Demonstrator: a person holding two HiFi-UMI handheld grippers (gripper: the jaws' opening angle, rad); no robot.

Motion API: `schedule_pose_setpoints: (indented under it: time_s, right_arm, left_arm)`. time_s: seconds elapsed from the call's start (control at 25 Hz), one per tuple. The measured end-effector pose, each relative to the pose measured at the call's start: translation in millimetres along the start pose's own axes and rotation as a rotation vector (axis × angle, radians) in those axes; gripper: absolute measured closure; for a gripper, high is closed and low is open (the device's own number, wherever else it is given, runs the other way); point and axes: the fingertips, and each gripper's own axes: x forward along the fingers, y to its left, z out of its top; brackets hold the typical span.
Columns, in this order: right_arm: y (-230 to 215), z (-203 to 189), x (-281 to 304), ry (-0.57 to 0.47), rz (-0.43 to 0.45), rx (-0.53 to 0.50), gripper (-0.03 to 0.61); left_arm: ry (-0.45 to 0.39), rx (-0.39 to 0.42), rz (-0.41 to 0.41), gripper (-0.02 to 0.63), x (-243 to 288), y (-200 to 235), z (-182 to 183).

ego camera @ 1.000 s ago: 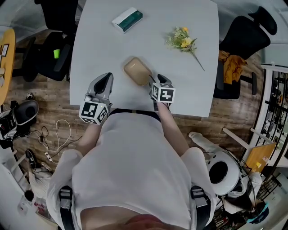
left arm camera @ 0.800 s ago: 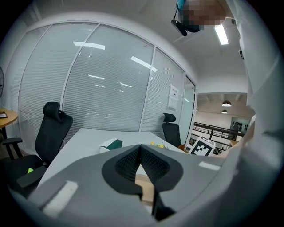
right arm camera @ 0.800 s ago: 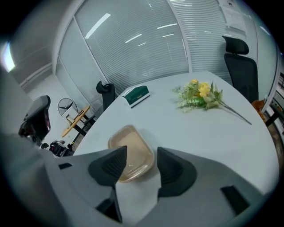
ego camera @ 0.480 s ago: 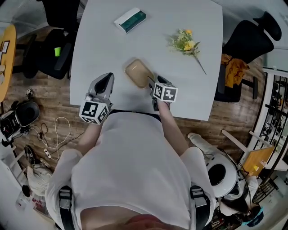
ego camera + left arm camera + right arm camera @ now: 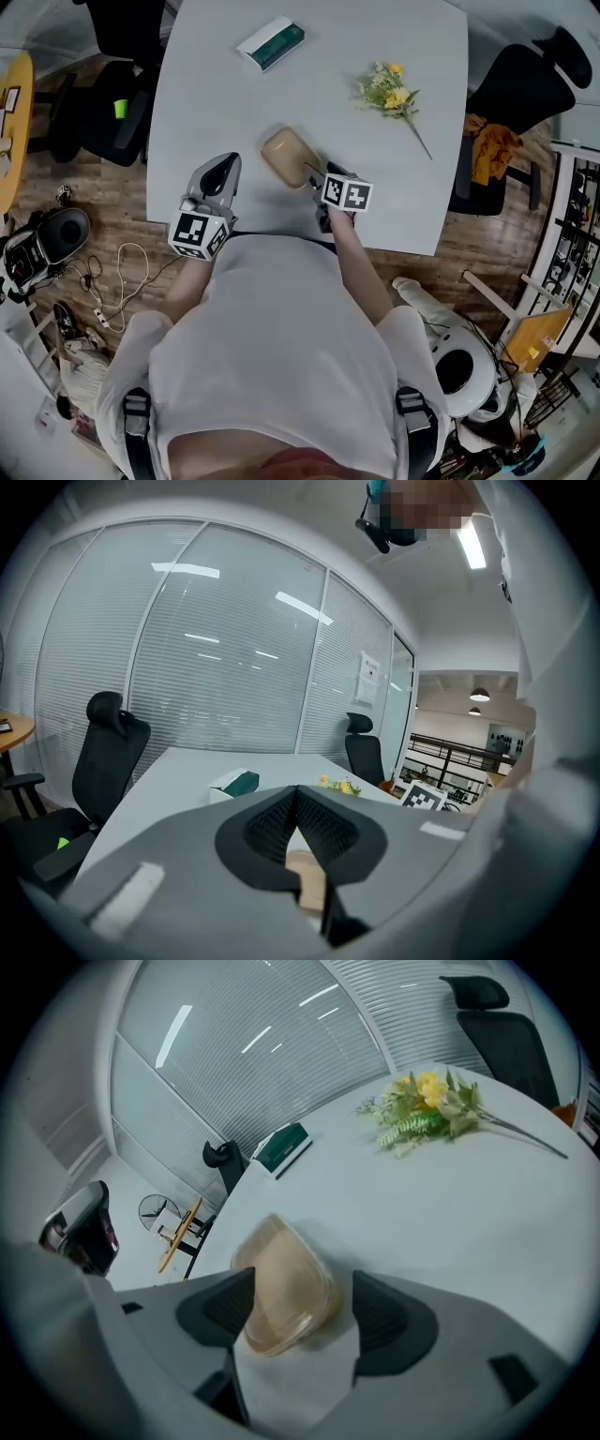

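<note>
White tabletop (image 5: 394,169) fills the middle of the head view, with wood floor and black office chairs (image 5: 525,84) around it, and on it lies a tan lidded container (image 5: 288,156), the thing the work turns on. Beyond the container, toward the far edge, sit a green-and-white box (image 5: 271,42) and, further to the right, a sprig of yellow flowers (image 5: 386,90), both well apart from it. The right gripper (image 5: 322,174) is just at the container's near right corner, and the container's long axis runs diagonally from there away to the far left. In the right gripper view the fingers are spread wide with the container's (image 5: 286,1288) near end lying in the gap of the right gripper (image 5: 302,1312). Its length points away along the line of the jaws, so they straddle its narrow width. The left pad looks very close to its edge and the right pad shows a gap; whether either one touches I cannot tell. The left gripper (image 5: 221,169) hangs to the container's left near the table's front edge, clearly farther off. In its own view the left gripper (image 5: 297,803) has its pads pressed together at the tips on nothing. Judging from this, the right gripper is the one placed to close across the short side.
</note>
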Motion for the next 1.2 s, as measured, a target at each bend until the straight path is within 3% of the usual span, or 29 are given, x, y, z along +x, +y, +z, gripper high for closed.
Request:
schedule_pose_setpoints:
  time_s: [0.32, 1.04, 1.2]
  right_arm:
    - [0.9, -6.3, 12.9, 0.036, 0.053, 0.021, 0.265]
    - [-12.1, -14.0, 20.4, 0.062, 0.031, 0.075, 0.267]
    - [-16.1, -16.5, 20.2, 0.060, 0.023, 0.081, 0.268]
  left_arm:
    - [0.004, 0.022, -0.008, 0.603, 11.0, -0.3, 1.5]
    - [0.015, -0.027, -0.002, 0.604, 15.7, 4.1, -3.4]
    - [0.012, -0.069, 0.000, 0.604, 15.1, 5.1, -6.2]
